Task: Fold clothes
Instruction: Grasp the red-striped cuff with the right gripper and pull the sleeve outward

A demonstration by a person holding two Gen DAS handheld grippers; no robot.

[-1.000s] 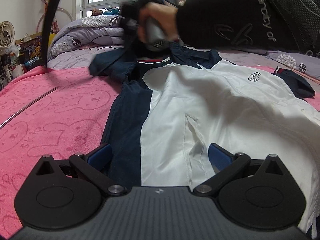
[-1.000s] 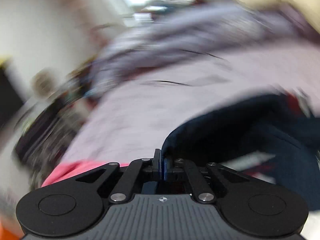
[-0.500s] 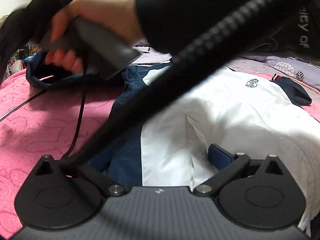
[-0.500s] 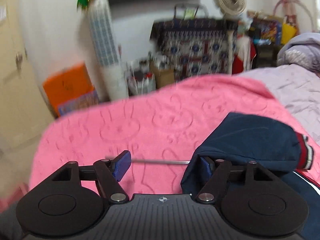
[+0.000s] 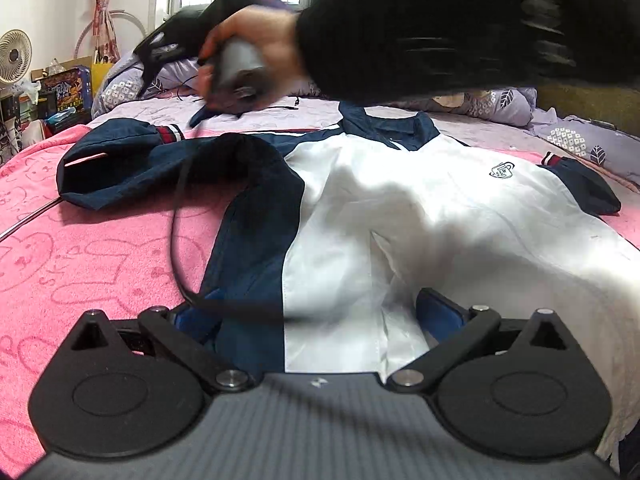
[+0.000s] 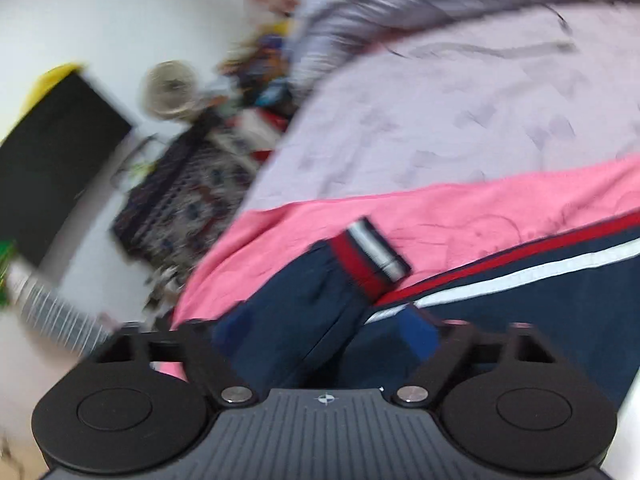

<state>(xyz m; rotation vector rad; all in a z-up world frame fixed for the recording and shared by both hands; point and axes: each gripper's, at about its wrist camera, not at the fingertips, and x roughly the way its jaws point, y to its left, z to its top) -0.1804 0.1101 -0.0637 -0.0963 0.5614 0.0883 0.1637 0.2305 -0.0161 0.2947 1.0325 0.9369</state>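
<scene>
So the navy-and-white jacket (image 5: 400, 208) is spread flat on the pink blanket (image 5: 80, 264) on the bed, hem end right under the left gripper (image 5: 320, 312). That gripper's jaws are spread wide with the hem lying between them, pads not pinching anything as far as I can see. The right gripper (image 6: 324, 336) is up past the collar, over the navy sleeve (image 5: 160, 168), jaws standing apart with the sleeve fabric bunched loosely between them and the striped cuff (image 6: 372, 260) just ahead. Nothing actually clamped there either, though that view is pretty blurry.

What could go sideways, imo:
- The black cable (image 5: 176, 240) drapes from the right gripper down across the sleeve and runs over the left gripper's finger. If either hand lifts fabric, the cable could snag it or drag the fold crooked.
- The sleeve is already rumpled and folded on itself. Closing on it as it sits probably catches two layers, so the fold comes out lumpy.
- The jacket fabric looks slick, so a shallow pinch on the hem might just slip out.
- The person's sleeve (image 5: 460, 28) hangs low over the collar and could brush it out of line.

Containers: none in play near either gripper, just clutter off beyond the bed.
</scene>
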